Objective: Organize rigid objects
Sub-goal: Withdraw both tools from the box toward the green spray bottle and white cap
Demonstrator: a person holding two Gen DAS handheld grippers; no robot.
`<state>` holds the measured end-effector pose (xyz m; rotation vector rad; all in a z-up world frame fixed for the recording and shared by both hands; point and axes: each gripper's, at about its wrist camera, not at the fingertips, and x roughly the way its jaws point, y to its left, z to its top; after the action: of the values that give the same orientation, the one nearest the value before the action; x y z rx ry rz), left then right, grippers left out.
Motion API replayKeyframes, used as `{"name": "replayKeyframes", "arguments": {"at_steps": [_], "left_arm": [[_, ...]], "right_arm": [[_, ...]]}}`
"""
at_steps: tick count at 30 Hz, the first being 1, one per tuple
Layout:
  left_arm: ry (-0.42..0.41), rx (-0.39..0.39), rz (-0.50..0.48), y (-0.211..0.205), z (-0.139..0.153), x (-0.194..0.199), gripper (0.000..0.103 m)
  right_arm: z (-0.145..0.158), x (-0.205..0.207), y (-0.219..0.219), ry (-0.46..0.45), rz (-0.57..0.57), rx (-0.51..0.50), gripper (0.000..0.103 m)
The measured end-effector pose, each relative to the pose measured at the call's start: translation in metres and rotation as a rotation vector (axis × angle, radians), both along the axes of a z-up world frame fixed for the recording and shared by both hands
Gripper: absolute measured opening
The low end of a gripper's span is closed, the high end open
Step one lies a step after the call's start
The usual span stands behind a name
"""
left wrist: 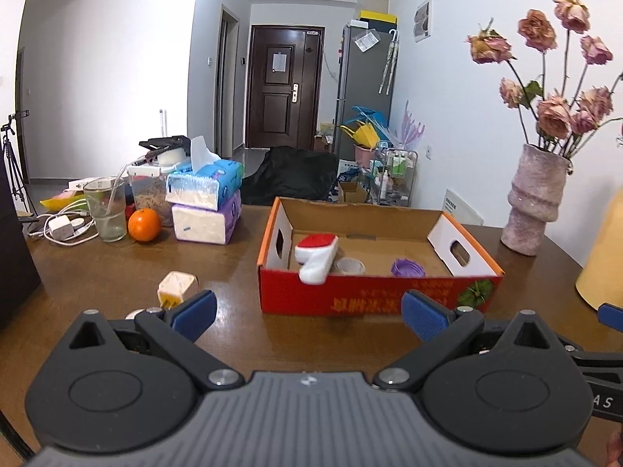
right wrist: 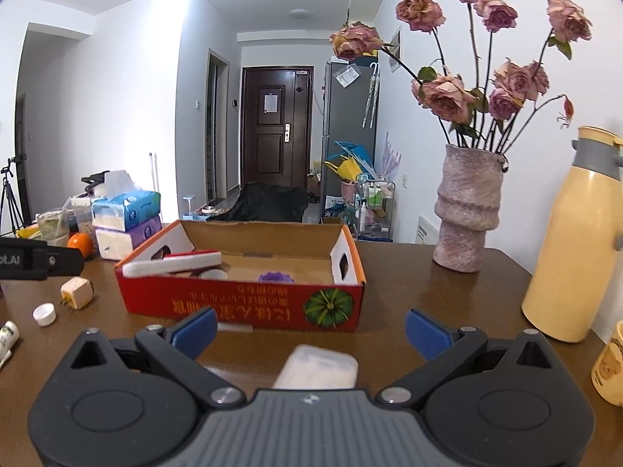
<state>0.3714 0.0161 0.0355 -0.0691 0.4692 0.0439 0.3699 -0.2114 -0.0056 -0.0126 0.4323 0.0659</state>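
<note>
A: While both sets of fingers stand spread wide and hold nothing, worth fixing which loose piece sits nearest which hand?

B: Agreed. White case (right wrist: pixel 317 366) dead ahead of the right gripper (right wrist: pixel 311 330), at 12 o'clock, just under the gap between the blue pads and touching neither. Hard to call its long axis, with the near end hidden by the gripper body; seems to run away toward the box (right wrist: pixel 241 303).

A: And off to the left?

B: Plug (left wrist: pixel 175 286) at about 10 o'clock from the left gripper (left wrist: pixel 307 313), just beyond the left pad, prongs down toward the table (left wrist: pixel 97 272). From the right wrist view, same plug at 10 o'clock but well apart, so nearer the left hand.

A: Counts, then?

B: Loose on the table: one case, one plug, one white cap (right wrist: pixel 44 314) near the plug, one tube (right wrist: pixel 7 340) cut by the frame edge at 9 o'clock. A thin clear stick (right wrist: pixel 233 327) also against the box front; cannot tell what. In the box: one red-and-white brush (left wrist: pixel 317 258) leaning over the near wall, one tape roll (left wrist: pixel 350 265), one purple lid (left wrist: pixel 407 267).

A: So three in, four or five out.

B: Probably, yes. Likely next: straight down and close on the case, then lift over the near wall at 12 o'clock. Vase (right wrist: pixel 465 210) and yellow flask (right wrist: pixel 564 241) at 1 to 2 o'clock, well clear.
</note>
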Motion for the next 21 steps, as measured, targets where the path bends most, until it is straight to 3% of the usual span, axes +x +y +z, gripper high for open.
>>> {"name": "replayKeyframes", "arguments": {"at_steps": [12,21], "left_arm": [[0.002,-0.01,-0.014,-0.003,-0.005,-0.05,0.103],[0.058,-0.013,0.003,0.0,-0.024,-0.064,0.103]], "right_arm": [[-0.008,-0.05,-0.015,0.008,-0.028,-0.006,0.103],[-0.018,-0.075,-0.024,0.021,-0.04,0.002,0.103]]}}
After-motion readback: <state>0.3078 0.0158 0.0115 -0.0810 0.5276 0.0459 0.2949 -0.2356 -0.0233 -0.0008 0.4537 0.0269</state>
